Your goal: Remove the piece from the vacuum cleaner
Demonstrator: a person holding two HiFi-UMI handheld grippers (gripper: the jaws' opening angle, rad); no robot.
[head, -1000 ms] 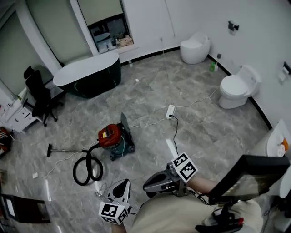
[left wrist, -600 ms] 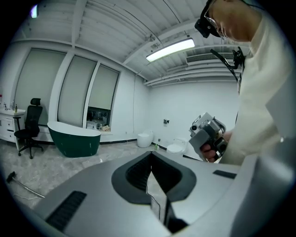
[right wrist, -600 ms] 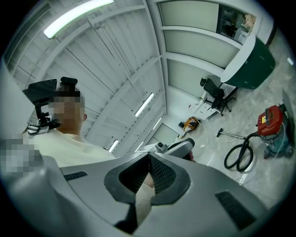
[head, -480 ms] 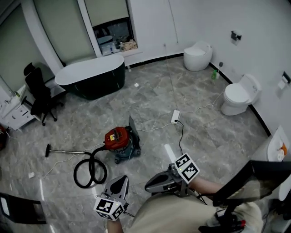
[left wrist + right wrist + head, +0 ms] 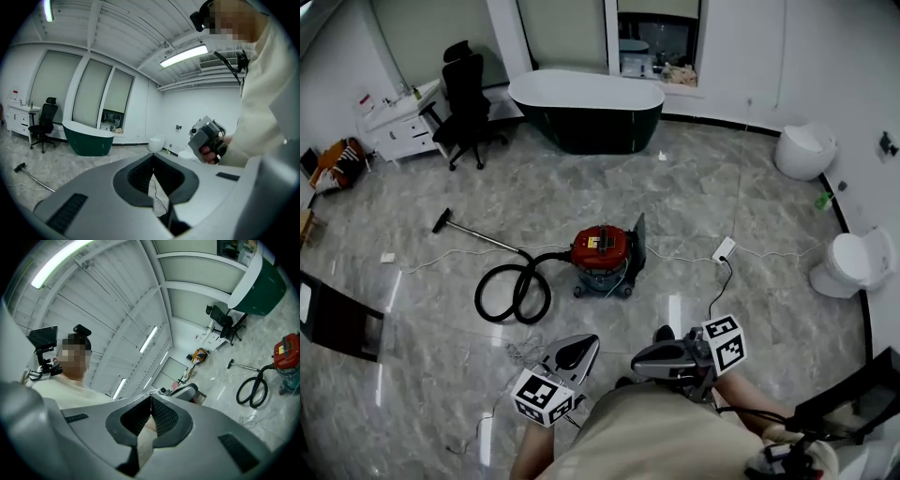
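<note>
The red vacuum cleaner (image 5: 602,251) stands on the marble floor in the middle of the head view, with a dark flap (image 5: 637,246) upright on its right side. Its black hose (image 5: 514,291) loops to the left and runs to a wand with a floor nozzle (image 5: 442,221). Both grippers are held close to the person's body, well short of the vacuum. My left gripper (image 5: 584,343) is shut and holds nothing; its jaw tips meet (image 5: 153,157). My right gripper (image 5: 637,360) is also shut and holds nothing (image 5: 151,398). The right gripper view shows the vacuum (image 5: 288,352) far off at the right.
A dark green bathtub (image 5: 586,108) stands at the back, an office chair (image 5: 469,89) and a white cabinet (image 5: 394,122) to its left. Two toilets (image 5: 853,262) (image 5: 804,150) sit along the right wall. A power strip (image 5: 724,249) and its cords lie right of the vacuum.
The head view has swung round: the vacuum and bathtub have shifted right towards the centre. Both grippers, still shut, have been carried along in front of the body.
</note>
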